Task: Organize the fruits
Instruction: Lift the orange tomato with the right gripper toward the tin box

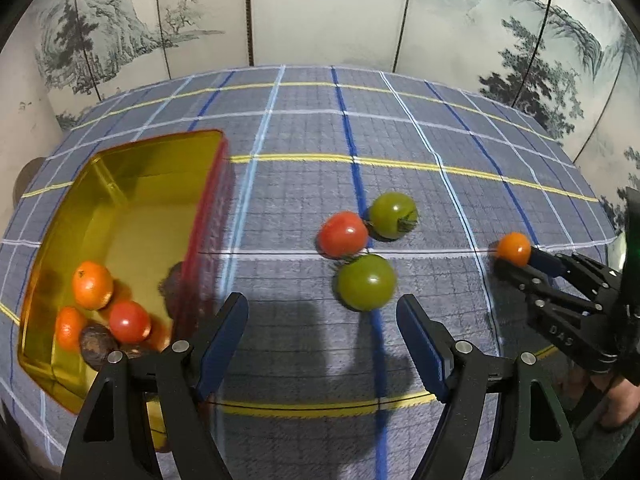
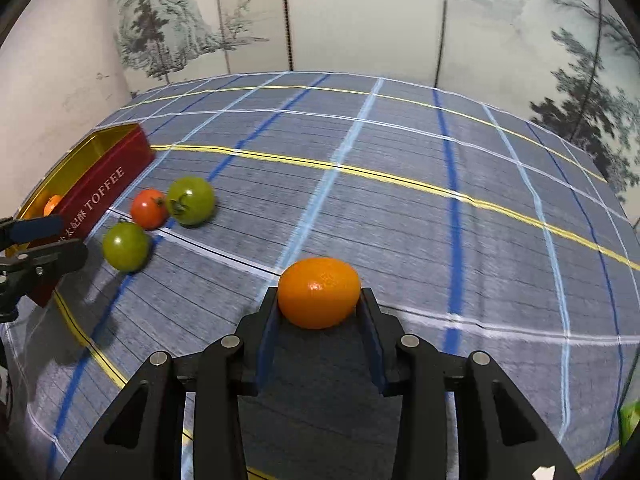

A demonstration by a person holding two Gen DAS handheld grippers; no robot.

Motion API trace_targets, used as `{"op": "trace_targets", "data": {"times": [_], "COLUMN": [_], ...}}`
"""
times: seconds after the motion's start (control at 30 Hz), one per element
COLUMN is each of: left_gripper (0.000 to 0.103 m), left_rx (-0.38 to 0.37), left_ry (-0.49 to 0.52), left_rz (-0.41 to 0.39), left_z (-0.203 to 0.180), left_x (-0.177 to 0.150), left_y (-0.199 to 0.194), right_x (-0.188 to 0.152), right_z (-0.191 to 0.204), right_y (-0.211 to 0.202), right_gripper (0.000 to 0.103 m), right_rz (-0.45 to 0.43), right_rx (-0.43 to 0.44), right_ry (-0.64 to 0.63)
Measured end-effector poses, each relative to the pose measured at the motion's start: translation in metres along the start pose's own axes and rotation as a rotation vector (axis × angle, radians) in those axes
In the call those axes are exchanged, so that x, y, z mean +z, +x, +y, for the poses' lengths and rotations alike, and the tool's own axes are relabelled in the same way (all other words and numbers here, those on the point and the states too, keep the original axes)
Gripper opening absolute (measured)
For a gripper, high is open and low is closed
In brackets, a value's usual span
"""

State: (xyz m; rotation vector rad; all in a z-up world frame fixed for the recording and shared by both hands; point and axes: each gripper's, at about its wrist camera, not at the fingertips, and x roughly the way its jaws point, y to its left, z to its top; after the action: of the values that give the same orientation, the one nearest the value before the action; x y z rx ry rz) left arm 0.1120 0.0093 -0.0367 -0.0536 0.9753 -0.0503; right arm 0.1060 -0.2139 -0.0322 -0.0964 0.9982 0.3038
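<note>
My right gripper (image 2: 319, 300) is shut on a small orange fruit (image 2: 319, 292), held just above the checked cloth; the left wrist view shows the same orange fruit (image 1: 514, 248) in the right gripper (image 1: 510, 262) at the right. My left gripper (image 1: 322, 320) stands open with nothing between its fingers, just short of a green tomato (image 1: 366, 281). Behind it lie a red tomato (image 1: 343, 234) and a second green tomato (image 1: 393, 215). A red tin with a gold inside (image 1: 132, 200) at the left holds several fruits: oranges, a red tomato (image 1: 129, 321) and dark brown ones.
A blue checked cloth (image 2: 400, 200) covers the table. A painted folding screen (image 1: 320, 12) stands behind it. The tin's red side reads TOFFEE (image 2: 104, 188). A hand (image 1: 612, 404) shows at the lower right of the left wrist view. A green object (image 2: 629, 420) peeks in at the right edge.
</note>
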Motion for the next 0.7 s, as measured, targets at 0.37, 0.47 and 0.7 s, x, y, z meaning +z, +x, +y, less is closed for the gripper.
{"op": "trace_targets", "data": {"times": [0.37,0.47,0.7], "left_gripper": [0.076,0.075,0.064], "left_rx": [-0.01,-0.018,-0.03], "left_ry": [0.003,0.002,0.01], "left_rz": [0.029,0.032,0.038], "left_z": [-0.014,-0.017,-0.019], "left_x": [0.007,0.009,0.012], "left_y": [0.023,0.027,0.037], "right_x": [-0.01,-0.011,-0.011], "right_z": [-0.025,-0.027,-0.028], "right_y": [-0.01,-0.01,-0.01], "right_gripper": [0.036,0.036,0.036], "right_rz": [-0.003,-0.003,-0.003], "right_rx": [-0.016,-0.015,-0.009], "right_ry": [0.058,0.065,0.069]}}
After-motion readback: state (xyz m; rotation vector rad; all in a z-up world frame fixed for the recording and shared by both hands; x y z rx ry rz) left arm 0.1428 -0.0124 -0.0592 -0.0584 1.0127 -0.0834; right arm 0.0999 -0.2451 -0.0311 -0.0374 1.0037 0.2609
